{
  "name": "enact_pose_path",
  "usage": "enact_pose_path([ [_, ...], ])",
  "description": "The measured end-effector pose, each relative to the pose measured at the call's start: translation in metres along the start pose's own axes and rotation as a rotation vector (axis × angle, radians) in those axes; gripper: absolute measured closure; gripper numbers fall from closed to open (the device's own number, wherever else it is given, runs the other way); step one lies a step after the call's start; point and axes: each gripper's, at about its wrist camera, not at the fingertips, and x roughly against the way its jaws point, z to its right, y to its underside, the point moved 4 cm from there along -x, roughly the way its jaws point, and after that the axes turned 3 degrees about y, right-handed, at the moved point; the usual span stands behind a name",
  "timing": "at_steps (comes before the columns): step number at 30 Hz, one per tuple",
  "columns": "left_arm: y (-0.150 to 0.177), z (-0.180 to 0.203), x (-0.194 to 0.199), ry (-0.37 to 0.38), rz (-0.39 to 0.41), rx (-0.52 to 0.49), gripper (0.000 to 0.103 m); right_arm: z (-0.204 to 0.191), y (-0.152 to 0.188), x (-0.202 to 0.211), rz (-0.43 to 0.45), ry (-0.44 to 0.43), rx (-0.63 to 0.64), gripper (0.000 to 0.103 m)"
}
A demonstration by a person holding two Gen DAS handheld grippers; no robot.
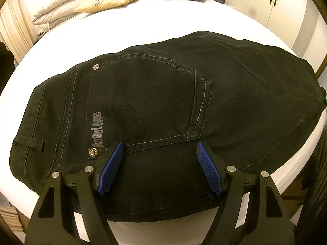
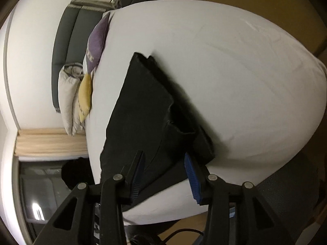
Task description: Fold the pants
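- The left gripper point(image 1: 160, 149) is held low and level, its jaws spread wide and its blue ribbed pads point(image 1: 111, 167) angled outward, nothing between them.
- The right gripper point(image 2: 164, 159) is rolled onto its side, jaws likewise parted; its left pad point(image 2: 138, 175) seems to sit in shadow, the right one bright blue.

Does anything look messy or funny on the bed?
A little. In the right wrist view, the black pants lie slanted across the white bed, and one folded layer near the right gripper bunches up and gapes instead of lying flat. Nothing looks torn or spilled.
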Motion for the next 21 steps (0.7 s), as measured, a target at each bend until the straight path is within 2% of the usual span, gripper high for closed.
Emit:
enact_pose_path([
  [13,0.002,-0.001,0.001,-0.001,0.003,0.000,0.030,0.004,-0.009,-0.015,0.060,-0.169,-0.083,0.059],
  [15,0.003,-0.001,0.001,-0.001,0.003,0.000,0.030,0.007,-0.008,-0.016,0.080,-0.190,-0.086,0.068],
  [16,0.002,-0.001,0.001,0.000,0.003,0.000,0.030,0.006,-0.007,-0.016,0.087,-0.185,-0.076,0.084],
  [17,0.003,-0.001,0.001,0.000,0.002,0.000,0.030,0.007,-0.006,-0.016,0.099,-0.165,-0.058,0.095],
  [21,0.003,-0.001,0.001,-0.001,0.002,0.000,0.030,0.005,-0.005,-0.014,0.139,-0.103,-0.023,0.096],
])
